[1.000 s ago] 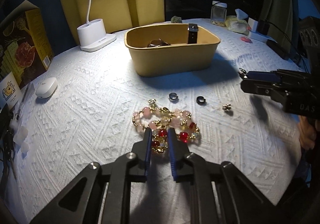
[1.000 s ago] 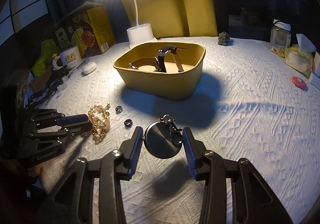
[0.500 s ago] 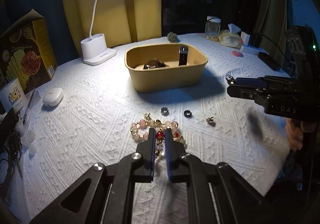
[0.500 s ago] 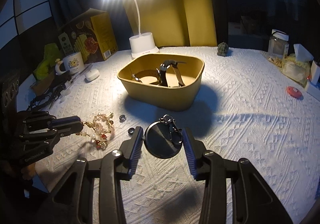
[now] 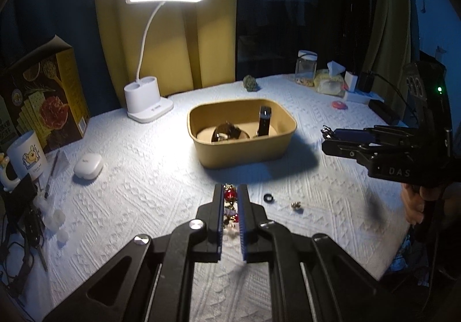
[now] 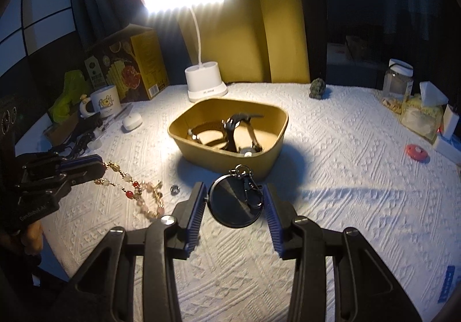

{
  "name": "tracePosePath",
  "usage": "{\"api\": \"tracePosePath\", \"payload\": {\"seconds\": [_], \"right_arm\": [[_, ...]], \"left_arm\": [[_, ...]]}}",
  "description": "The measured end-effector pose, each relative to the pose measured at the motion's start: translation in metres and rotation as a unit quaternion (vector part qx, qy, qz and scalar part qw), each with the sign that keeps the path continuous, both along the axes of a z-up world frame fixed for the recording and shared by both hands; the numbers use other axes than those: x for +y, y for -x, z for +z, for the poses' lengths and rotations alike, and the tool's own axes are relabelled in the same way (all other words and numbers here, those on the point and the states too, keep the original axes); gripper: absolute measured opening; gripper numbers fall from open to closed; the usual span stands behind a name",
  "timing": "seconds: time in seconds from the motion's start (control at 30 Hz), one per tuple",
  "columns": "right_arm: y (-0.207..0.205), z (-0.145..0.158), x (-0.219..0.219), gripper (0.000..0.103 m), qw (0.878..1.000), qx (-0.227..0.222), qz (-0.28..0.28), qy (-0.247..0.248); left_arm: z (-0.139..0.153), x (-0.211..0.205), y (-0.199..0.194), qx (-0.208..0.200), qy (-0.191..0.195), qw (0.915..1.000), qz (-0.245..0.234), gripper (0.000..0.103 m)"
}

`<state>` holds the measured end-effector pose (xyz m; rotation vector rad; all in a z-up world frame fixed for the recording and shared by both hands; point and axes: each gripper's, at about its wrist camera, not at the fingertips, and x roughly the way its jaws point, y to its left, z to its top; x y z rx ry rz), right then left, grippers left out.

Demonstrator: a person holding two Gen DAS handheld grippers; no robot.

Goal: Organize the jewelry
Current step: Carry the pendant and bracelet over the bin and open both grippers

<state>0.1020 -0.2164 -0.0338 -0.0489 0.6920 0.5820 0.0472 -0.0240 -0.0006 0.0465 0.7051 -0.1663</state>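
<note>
My left gripper [image 5: 230,189] is shut on a beaded bracelet [image 5: 229,194] of pink, red and gold beads, held above the cloth; in the right wrist view the bracelet [image 6: 135,189] hangs from the left gripper [image 6: 98,166]. My right gripper [image 6: 234,192] is shut on a round black disc pendant [image 6: 230,206] with a metal clasp, held in the air; it also shows in the left wrist view [image 5: 328,134]. A tan box [image 5: 242,132] holds watches [image 6: 239,132] at the table's middle.
A small ring [image 5: 268,197] and a gold earring [image 5: 296,204] lie on the white cloth; another ring [image 6: 175,189] shows near the bracelet. A white lamp base [image 5: 147,103], earbud case [image 5: 88,168], mug [image 5: 26,159], yellow carton [image 5: 43,100], jar [image 5: 306,68] and tissues stand around.
My left gripper has lifted the bracelet off the cloth and risen. My right gripper, still holding the pendant, has risen a little.
</note>
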Motion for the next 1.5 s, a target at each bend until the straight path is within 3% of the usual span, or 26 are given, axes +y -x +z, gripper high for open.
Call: {"api": "tracePosePath", "payload": {"seconds": [0.43,0.67,1.27,1.5], "right_arm": [[-0.041,0.031,0.001,0.038,1.000,-0.024,0.000,0.000],[-0.064,0.033,0.006,0.038,1.000,-0.020,0.001,0.001],[-0.117,0.026,0.030,0.038,1.000,-0.005,-0.006,-0.005],[-0.137,0.019,0.047,0.038,1.000,0.005,0.005,-0.003]], "left_arm": [[0.032,0.003,-0.034,-0.042,0.005,0.9991,0.002,0.008],[0.035,0.005,-0.060,-0.048,0.014,0.9988,0.004,0.008],[0.008,0.022,-0.138,-0.027,0.036,0.9989,0.010,0.008],[-0.007,0.030,-0.160,0.001,0.050,0.9987,0.016,0.010]]}}
